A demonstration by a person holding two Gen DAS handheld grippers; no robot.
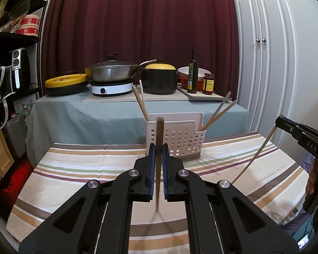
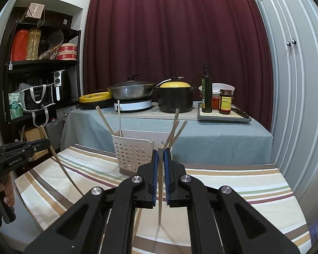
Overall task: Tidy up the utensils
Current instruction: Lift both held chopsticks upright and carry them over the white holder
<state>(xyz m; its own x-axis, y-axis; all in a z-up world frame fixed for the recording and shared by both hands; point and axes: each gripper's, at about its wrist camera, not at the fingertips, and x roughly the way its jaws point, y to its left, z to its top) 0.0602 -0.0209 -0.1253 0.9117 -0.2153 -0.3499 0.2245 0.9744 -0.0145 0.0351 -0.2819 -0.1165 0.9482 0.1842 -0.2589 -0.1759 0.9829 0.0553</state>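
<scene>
Nearest, left tongs (image 1: 159,148): I have them pinched on a dark brown chopstick (image 1: 159,165) that stands about upright, its lower tip hanging just above the cloth.
Right tongs (image 2: 161,153): I have these clamped on a pale chopstick (image 2: 160,188), also near upright, its tip just off the cloth; in the left view it slants down from the tongs' tip.
Surface (image 1: 74,169): it wears a cream cloth with tan, brown, green and maroon stripes, creased in squares.
Caddy (image 1: 180,139): a white perforated utensil holder stands at the far edge of the striped surface, just beyond both tongs.
Chopsticks already in (image 1: 141,101): two lean out of the left compartment, and more (image 1: 219,111) out of the right one.
Second surface (image 2: 212,135): behind, under a grey-blue cloth, it carries a yellow-lidded flat pan, a wok (image 1: 112,72) on a white hob, a black pot (image 2: 176,99) with a yellow lid, a bowl, an oil bottle (image 2: 206,89) and sauce jars on a tray.
Room: a maroon curtain (image 1: 137,21) hangs across the back, a black shelf rack (image 2: 42,63) stands left, and white cupboard doors (image 1: 265,53) stand right.
</scene>
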